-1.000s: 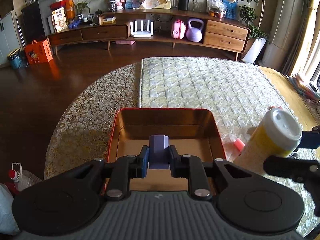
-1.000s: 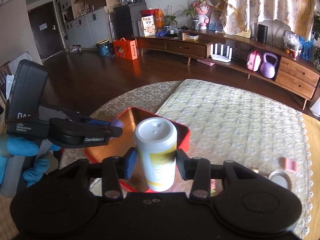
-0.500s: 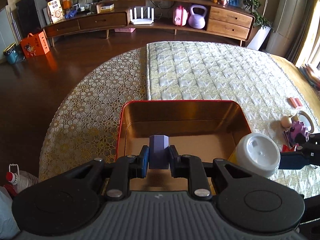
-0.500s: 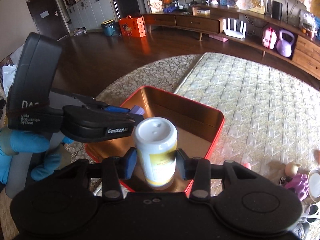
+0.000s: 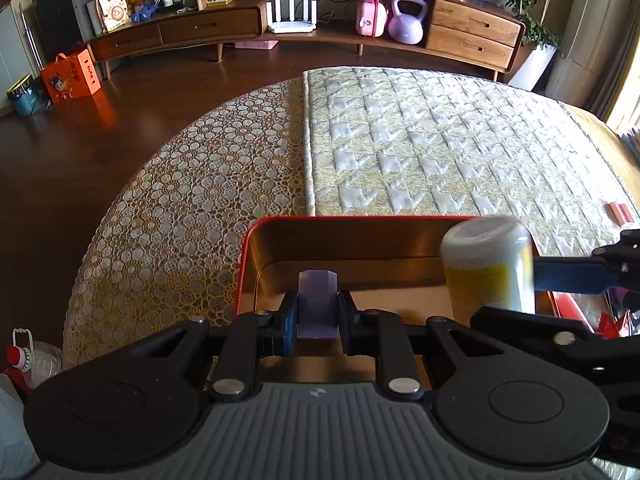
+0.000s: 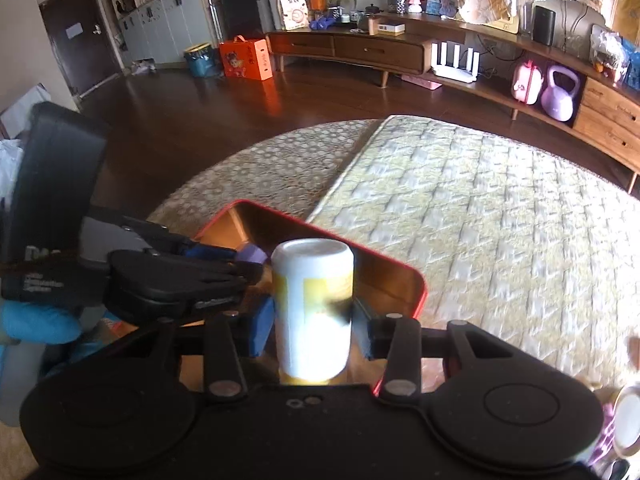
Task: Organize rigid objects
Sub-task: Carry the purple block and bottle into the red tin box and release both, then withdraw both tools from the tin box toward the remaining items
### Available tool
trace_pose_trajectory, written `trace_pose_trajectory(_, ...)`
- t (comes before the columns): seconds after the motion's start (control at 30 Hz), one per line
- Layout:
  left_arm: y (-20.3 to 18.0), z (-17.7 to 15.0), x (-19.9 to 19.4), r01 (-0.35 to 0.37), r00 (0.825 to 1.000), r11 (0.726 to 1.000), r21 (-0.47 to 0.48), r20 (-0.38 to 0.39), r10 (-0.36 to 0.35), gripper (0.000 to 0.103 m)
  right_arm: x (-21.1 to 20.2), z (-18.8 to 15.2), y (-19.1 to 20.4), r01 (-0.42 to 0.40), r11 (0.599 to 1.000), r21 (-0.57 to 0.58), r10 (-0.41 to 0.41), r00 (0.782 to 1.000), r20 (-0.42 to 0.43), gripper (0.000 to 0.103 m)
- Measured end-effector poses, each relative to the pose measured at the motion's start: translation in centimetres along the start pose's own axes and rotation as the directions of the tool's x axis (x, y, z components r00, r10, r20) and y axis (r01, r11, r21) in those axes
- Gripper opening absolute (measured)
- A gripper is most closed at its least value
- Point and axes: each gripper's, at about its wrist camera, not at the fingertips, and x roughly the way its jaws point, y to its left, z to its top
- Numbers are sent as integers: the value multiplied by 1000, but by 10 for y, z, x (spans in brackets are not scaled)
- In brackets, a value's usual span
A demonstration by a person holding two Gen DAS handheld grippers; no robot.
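Note:
A red tin box (image 5: pixel 256 240) with a gold inside stands open on the table; it also shows in the right wrist view (image 6: pixel 400 268). My left gripper (image 5: pixel 318 312) is shut on a small purple block (image 5: pixel 317 300) and holds it over the box's near left part. My right gripper (image 6: pixel 312 324) is shut on a white and yellow bottle (image 6: pixel 312 304), upright over the box's right part. The bottle (image 5: pixel 488 268) shows in the left wrist view beside the purple block. The purple block (image 6: pixel 253 254) peeks out past the left gripper in the right wrist view.
The round table carries a lace cloth (image 5: pixel 192 208) and a quilted mat (image 5: pixel 440 148). A small pink piece (image 5: pixel 620 212) lies on the mat at the right. Small items (image 6: pixel 624 412) lie at the table's right edge. A wooden sideboard (image 5: pixel 320 28) stands beyond.
My right gripper has carried the bottle leftward from beside the box to over its right part. My left gripper still holds the purple block over the box.

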Motion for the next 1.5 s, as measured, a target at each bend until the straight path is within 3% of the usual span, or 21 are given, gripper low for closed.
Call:
trace_pose_trajectory(0.37,-6,8,17,3,1000,1000,13,-15,-3,20,20,-6,-3,27,1000,5,-27,999,-37,37)
trace_pose_trajectory(0.9,-9,2,3,3,1000,999,-33,-31,-4,21,-24,-20,4,2,1000,-9,-2,1000,8,58)
trace_pose_trajectory(1.07,-14,-3,-19,21,1000,999,-40,6,-21,31,-42,-27,7,-6,1000,-15,6,1000,30,62)
trace_pose_trajectory(1.1,-15,-5,-23,26,1000,999,-42,13,-25,36,-46,-28,7,-6,1000,-14,7,999,35,62)
trace_pose_trajectory(1.13,-16,-6,-28,26,999,999,-44,21,-25,51,-50,-30,6,-4,1000,-12,5,999,38,62)
trace_pose_trajectory(1.2,-19,-9,-38,27,998,999,-43,49,-25,65,-58,-34,6,-9,1000,-5,9,999,46,63)
trace_pose_trajectory(1.4,-30,-16,-62,24,996,999,-37,82,-21,65,-82,-47,3,-5,1000,3,5,997,77,65)
trace_pose_trajectory(1.5,-39,-21,-73,14,995,1000,-19,102,-12,68,-95,-55,1,-2,1000,13,1,995,96,75)
